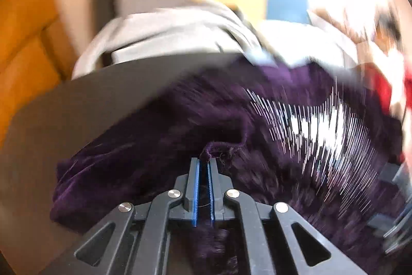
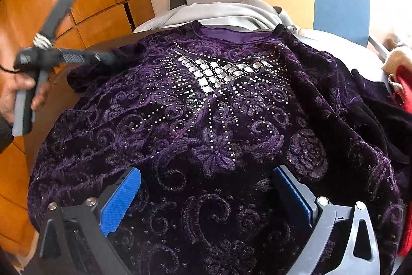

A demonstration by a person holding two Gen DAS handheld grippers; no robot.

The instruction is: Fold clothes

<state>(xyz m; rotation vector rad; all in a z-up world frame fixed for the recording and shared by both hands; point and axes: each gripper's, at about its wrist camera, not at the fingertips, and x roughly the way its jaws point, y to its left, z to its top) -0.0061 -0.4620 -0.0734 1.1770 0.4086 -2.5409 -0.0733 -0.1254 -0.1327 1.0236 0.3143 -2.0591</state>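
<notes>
The purple velvet top (image 2: pixel 206 120) lies spread on the dark table (image 1: pixel 77 99). My left gripper (image 1: pixel 204 164) is clamped on a hemmed edge of it; my right gripper (image 2: pixel 206 187) stands wide apart above the cloth. I judge it soft, limp and a little slippery, so hems are the best hold.

The left gripper (image 1: pixel 204 163) has its blue-padded fingers (image 1: pixel 196 187) drawn almost together, pinching a small fold of purple cloth (image 1: pixel 216 146) at their tips; it points downward at a slant. In the right wrist view the same gripper (image 2: pixel 108 57) reaches in from the left, with the person's hand (image 2: pixel 18 92) wrapped around its handle. The right gripper (image 2: pixel 206 182) points down with its jaws spread wide, nothing pressed between its pads (image 2: pixel 121 200).
</notes>
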